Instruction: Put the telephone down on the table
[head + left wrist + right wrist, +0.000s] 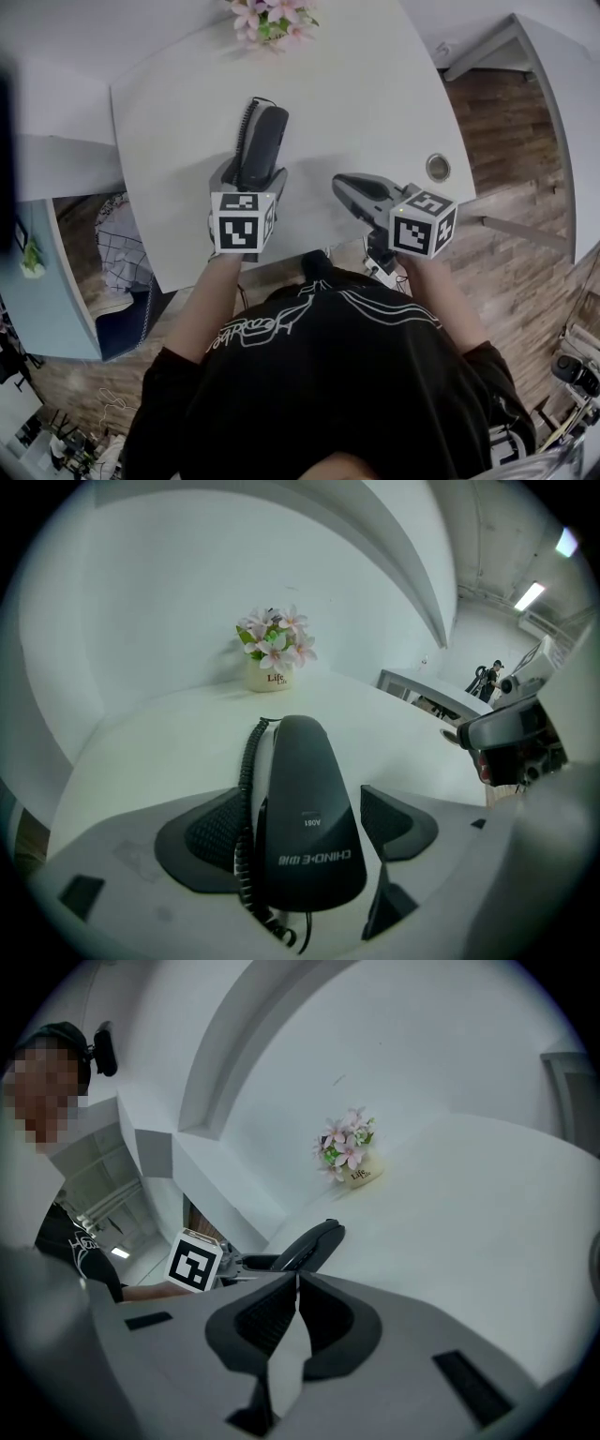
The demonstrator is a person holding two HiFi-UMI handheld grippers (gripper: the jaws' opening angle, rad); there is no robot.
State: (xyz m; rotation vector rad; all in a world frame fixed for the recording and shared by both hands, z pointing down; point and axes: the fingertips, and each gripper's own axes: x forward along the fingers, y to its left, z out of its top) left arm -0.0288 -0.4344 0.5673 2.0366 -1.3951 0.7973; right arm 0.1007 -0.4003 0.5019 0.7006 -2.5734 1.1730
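The dark grey telephone handset [262,145] with its coiled cord [246,127] lies lengthwise on the white table [375,94]. My left gripper [249,176] straddles its near end. In the left gripper view the handset [305,817] sits between the wide-apart pads [394,822], with a gap at the right pad and the cord beside the left one. My right gripper [342,184] hovers to the right near the table's front edge, jaws closed together with nothing in them [295,1283]. The right gripper view shows the handset [314,1239] from the side.
A small pot of pink flowers [272,19] stands at the table's far edge, also in the left gripper view [272,658]. A round cable hole [438,167] is at the table's right front. Wooden floor [506,122] lies beyond the right edge.
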